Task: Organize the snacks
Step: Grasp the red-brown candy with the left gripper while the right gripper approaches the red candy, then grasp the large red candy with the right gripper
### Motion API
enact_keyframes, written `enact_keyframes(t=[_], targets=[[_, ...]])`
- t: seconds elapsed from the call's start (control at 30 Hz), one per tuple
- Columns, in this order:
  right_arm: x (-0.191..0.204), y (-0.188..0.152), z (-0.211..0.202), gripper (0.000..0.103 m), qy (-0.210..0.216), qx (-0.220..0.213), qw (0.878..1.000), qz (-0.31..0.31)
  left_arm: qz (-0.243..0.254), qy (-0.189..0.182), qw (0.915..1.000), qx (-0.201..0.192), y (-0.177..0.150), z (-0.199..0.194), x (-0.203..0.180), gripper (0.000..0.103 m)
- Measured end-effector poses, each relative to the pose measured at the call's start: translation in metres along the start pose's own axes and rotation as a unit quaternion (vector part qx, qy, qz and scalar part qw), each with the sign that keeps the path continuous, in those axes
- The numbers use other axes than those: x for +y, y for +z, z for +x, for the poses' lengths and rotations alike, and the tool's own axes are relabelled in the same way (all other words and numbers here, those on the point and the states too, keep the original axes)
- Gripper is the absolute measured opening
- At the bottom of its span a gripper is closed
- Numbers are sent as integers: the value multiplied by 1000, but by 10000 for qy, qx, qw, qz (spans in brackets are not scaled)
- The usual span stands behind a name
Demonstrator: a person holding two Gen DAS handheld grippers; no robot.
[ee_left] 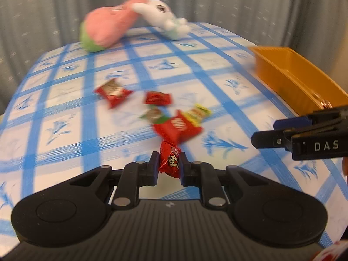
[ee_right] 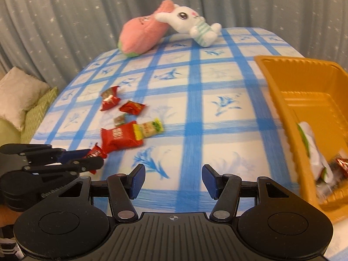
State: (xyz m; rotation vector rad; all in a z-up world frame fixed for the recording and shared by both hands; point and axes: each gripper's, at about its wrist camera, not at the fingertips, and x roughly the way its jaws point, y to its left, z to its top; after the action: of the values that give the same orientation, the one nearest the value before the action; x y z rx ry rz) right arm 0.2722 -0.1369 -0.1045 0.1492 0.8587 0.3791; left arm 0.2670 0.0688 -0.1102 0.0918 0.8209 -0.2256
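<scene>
I have a small red candy wrapper (ee_left: 170, 162) pinched upright between my left fingers (ee_left: 154, 167), lifted just clear of the checked surface (ee_left: 65, 108). Just beyond it lies a larger red packet (ee_left: 177, 130), overlapping a yellow-green bar (ee_left: 199, 112). A small green-brown sweet (ee_left: 153, 115) sits beside them, with two more red packets (ee_left: 113, 92) (ee_left: 158, 98) farther out. On my right, the orange tray (ee_right: 304, 82) holds a white-green packet (ee_right: 313, 150) and a small red one (ee_right: 341, 163).
</scene>
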Motion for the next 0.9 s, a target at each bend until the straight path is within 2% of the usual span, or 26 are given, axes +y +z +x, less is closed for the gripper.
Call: enact_keyframes(t=[0.2,0.33,0.5,0.9], targets=[[22,8,16,58,327,-48,9993,-187,-682,367,9969,-117,-5,-9,36,16],[43,13,30,58,567,-85,9975,-420,-1126,494,9922,-182,-8,-12,57,16],[66,20,53,58,709,-151,9944,-764,-1388,537,9886,-225,-10,-12,68,16],[90,16,100,58,111,-113,9858,-1672,-1561,482,9861,-292,-9,-12,70,16]])
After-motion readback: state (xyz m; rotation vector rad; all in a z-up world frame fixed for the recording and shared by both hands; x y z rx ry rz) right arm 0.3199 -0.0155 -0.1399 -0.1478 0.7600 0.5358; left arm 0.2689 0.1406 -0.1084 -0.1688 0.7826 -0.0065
